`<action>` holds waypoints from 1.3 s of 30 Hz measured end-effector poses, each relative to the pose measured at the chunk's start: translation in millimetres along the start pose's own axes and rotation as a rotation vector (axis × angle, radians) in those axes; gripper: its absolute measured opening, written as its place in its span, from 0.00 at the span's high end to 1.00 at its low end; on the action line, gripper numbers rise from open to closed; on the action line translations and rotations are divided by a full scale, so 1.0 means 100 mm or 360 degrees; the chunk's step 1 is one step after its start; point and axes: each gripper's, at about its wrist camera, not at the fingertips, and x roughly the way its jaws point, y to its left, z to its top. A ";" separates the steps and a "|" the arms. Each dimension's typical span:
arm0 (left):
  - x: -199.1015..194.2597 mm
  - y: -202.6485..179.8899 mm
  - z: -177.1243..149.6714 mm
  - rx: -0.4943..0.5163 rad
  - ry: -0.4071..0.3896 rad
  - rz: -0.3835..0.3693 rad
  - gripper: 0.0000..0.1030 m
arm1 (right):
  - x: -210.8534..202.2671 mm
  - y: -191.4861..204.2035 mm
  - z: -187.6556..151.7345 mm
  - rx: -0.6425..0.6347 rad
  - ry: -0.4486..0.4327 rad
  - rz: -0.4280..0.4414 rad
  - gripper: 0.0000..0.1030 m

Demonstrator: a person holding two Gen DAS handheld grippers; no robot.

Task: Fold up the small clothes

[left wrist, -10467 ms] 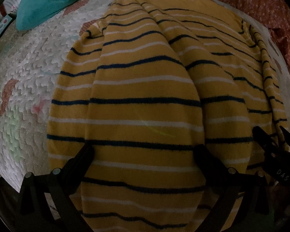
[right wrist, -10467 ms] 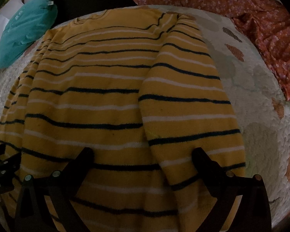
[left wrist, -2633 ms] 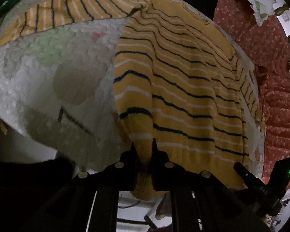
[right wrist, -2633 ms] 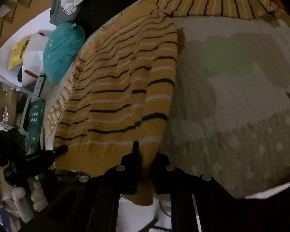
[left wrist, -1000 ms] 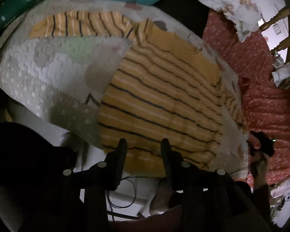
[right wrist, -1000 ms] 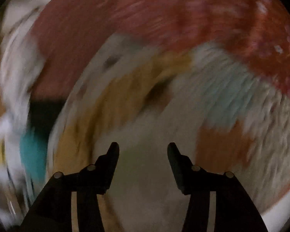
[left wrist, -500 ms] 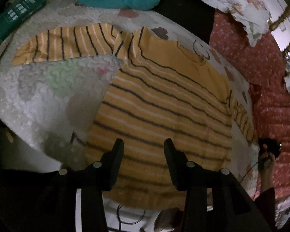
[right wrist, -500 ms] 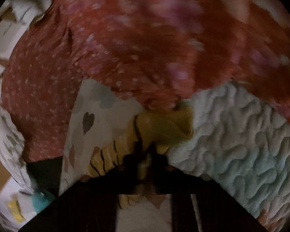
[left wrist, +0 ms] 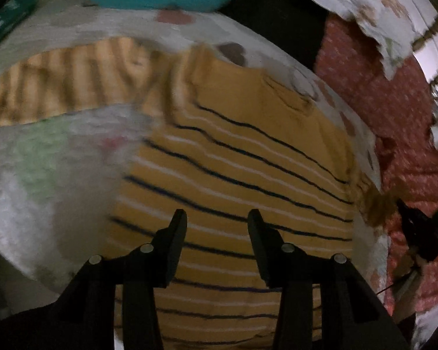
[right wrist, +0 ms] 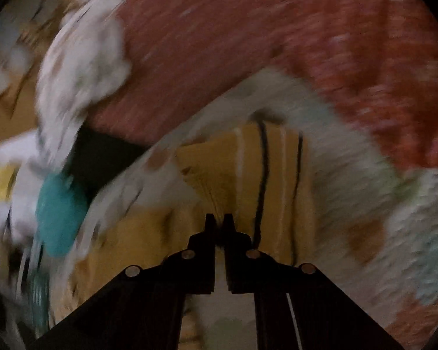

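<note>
A yellow striped sweater (left wrist: 233, 175) lies flat on a quilt (left wrist: 43, 160). The right gripper (right wrist: 219, 221) is clamped on its sleeve (right wrist: 262, 175); the left gripper (left wrist: 216, 218) hovers over the sweater, fingers apart. A loose pinch could drop the sleeve mid-fold.

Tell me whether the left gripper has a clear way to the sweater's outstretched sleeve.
Probably yes: the left gripper is open and empty above the sweater, and the sleeve lies flat on the quilt with nothing on it.

Soft knit striped sweater (left wrist: 236, 175) lies on puckered quilted cloth (left wrist: 58, 175).
</note>
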 end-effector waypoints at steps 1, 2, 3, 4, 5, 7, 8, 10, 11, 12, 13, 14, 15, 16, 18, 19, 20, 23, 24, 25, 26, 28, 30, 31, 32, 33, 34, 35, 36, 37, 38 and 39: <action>0.05 -0.08 -0.01 0.0015 0.0019 -0.0027 0.59 | 0.14 0.12 -0.08 -0.0067 0.0111 0.0077 0.94; 0.12 -0.17 0.00 0.0027 0.0045 -0.0061 0.59 | 0.29 0.25 -0.18 -0.0140 0.0243 0.0162 0.93; 0.20 -0.29 0.01 0.0036 0.0078 -0.0104 0.59 | 0.42 0.36 -0.26 -0.0202 0.0348 0.0220 0.91; 0.27 -0.40 0.01 0.0045 0.0106 -0.0145 0.59 | 0.53 0.47 -0.34 -0.0281 0.0444 0.0263 0.91; 0.34 -0.52 0.02 0.0054 0.0134 -0.0189 0.59 | 0.58 0.55 -0.39 -0.0349 0.0495 0.0272 0.89; 0.49 -0.81 0.08 0.0081 0.0180 -0.0264 0.56 | 0.56 0.63 -0.39 -0.0442 0.0511 0.0283 0.83; 0.57 -0.96 0.11 0.0104 0.0198 -0.0292 0.55 | 0.53 0.62 -0.35 -0.0437 0.0491 0.0300 0.77; 0.72 -1.27 0.15 0.0174 0.0221 -0.0310 0.53 | 0.41 0.51 -0.24 -0.0352 0.0404 0.0315 0.65; 0.82 -1.43 0.15 0.0212 0.0233 -0.0302 0.53 | 0.34 0.42 -0.20 -0.0299 0.0363 0.0316 0.61; 0.93 -1.59 0.15 0.0246 0.0257 -0.0302 0.53 | 0.30 0.34 -0.15 -0.0250 0.0335 0.0314 0.59; 1.01 -1.71 0.15 0.0267 0.0282 -0.0309 0.53 | 0.28 0.26 -0.09 -0.0193 0.0305 0.0304 0.59; 1.11 -1.82 0.14 0.0289 0.0313 -0.0313 0.52 | 0.25 0.19 -0.03 -0.0140 0.0274 0.0297 0.59; 1.22 -1.94 0.13 0.0313 0.0344 -0.0300 0.52 | 0.23 0.08 0.02 -0.0071 0.0241 0.0292 0.59; 1.33 -2.03 0.10 0.0331 0.0367 -0.0272 0.52 | 0.19 0.04 0.06 -0.0025 0.0221 0.0291 0.59; 1.52 -2.18 0.07 0.0348 0.0400 -0.0223 0.52 | 0.14 -0.10 0.12 0.0061 0.0181 0.0295 0.59; 1.60 -2.23 0.05 0.0363 0.0410 -0.0194 0.52 | 0.10 -0.16 0.15 0.0091 0.0162 0.0291 0.59; 1.69 -2.33 0.01 0.0404 0.0415 -0.0145 0.52 | 0.08 -0.21 0.19 0.0118 0.0142 0.0285 0.59; 1.74 -2.53 -0.10 0.0585 0.0388 -0.0022 0.70 | 0.03 -0.34 0.23 0.0186 0.0095 0.0249 0.59; 1.75 -2.58 -0.12 0.0625 0.0410 -0.0012 0.96 | 0.03 -0.36 0.24 0.0207 0.0083 0.0238 0.59; 1.75 -2.58 -0.13 0.0631 0.0439 -0.0015 1.00 | 0.04 -0.38 0.25 0.0229 0.0072 0.0227 0.59; 1.67 -2.57 -0.12 0.0624 0.0423 -0.0015 1.00 | 0.01 -0.42 0.25 0.0243 0.0062 0.0219 0.59; 1.52 -2.53 -0.06 0.0616 0.0362 -0.0019 1.00 | -0.03 -0.47 0.27 0.0268 0.0037 0.0201 0.59; 1.30 -2.37 0.11 0.0549 0.0299 -0.0032 1.00 | -0.06 -0.49 0.28 0.0283 0.0017 0.0195 0.59; 1.18 -2.28 0.21 0.0520 0.0256 -0.0022 1.00 | -0.06 -0.49 0.29 0.0291 0.0011 0.0196 0.59; 1.07 -2.17 0.29 0.0497 0.0214 -0.0005 1.00 | -0.06 -0.48 0.28 0.0299 0.0011 0.0200 0.59; 0.94 -2.01 0.42 0.0462 0.0159 0.0030 1.00 | -0.05 -0.48 0.28 0.0308 0.0013 0.0204 0.59; 0.85 -1.90 0.51 0.0444 0.0123 0.0047 1.00 | -0.02 -0.47 0.27 0.0327 0.0021 0.0217 0.59; 0.79 -1.81 0.57 0.0434 0.0106 0.0049 1.00 | -0.01 -0.46 0.26 0.0340 0.0031 0.0232 0.58; 0.77 -1.78 0.60 0.0424 0.0105 0.0042 1.00 | 0.02 -0.44 0.25 0.0349 0.0042 0.0244 0.58; 0.76 -1.71 0.64 0.0400 0.0112 0.0020 1.00 | 0.05 -0.40 0.24 0.0350 0.0055 0.0254 0.58; 0.76 -1.68 0.63 0.0382 0.0125 -0.0016 1.00 | 0.07 -0.37 0.23 0.0343 0.0063 0.0255 0.58; 0.78 -1.69 0.61 0.0378 0.0138 -0.0038 1.00 | 0.09 -0.34 0.23 0.0332 0.0068 0.0254 0.58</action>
